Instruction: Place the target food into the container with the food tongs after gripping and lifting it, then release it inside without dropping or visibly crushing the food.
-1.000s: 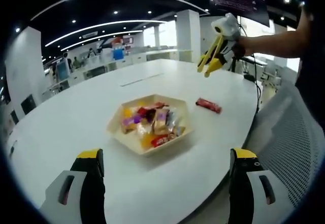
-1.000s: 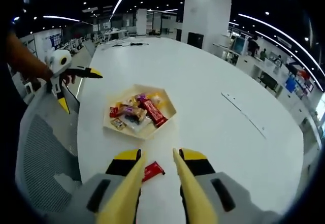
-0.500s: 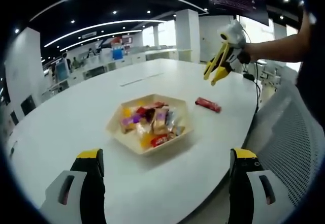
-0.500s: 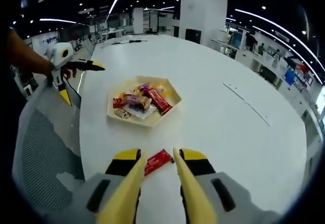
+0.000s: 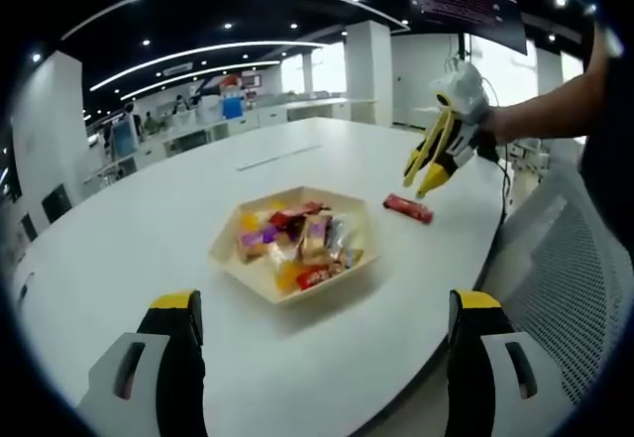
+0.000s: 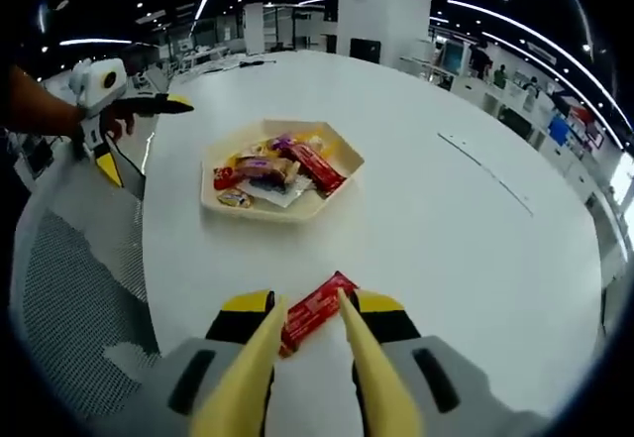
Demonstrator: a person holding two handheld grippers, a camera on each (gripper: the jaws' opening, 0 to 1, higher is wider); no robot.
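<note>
Right claw [image 6: 309, 343] narrow, tong tips straddling red snack bar [image 6: 315, 310] on tabletop [image 6: 466, 249], not gripping. Tray [image 6: 349, 174] at 11 o'clock, well apart. Left claw [image 5: 317, 353] wide, idle. Risk: tips skid on slick wrapper, bar slips; hard squeeze crushes it.

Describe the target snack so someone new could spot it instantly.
Start at the big white table and find the hexagonal tray of mixed wrapped snacks. The target is the red bar lying alone on bare tabletop beside the tray, near the table edge, with the right gripper's yellow tongs just over it. Unlike the other sweets, it sits outside the tray, flat and by itself.
</note>
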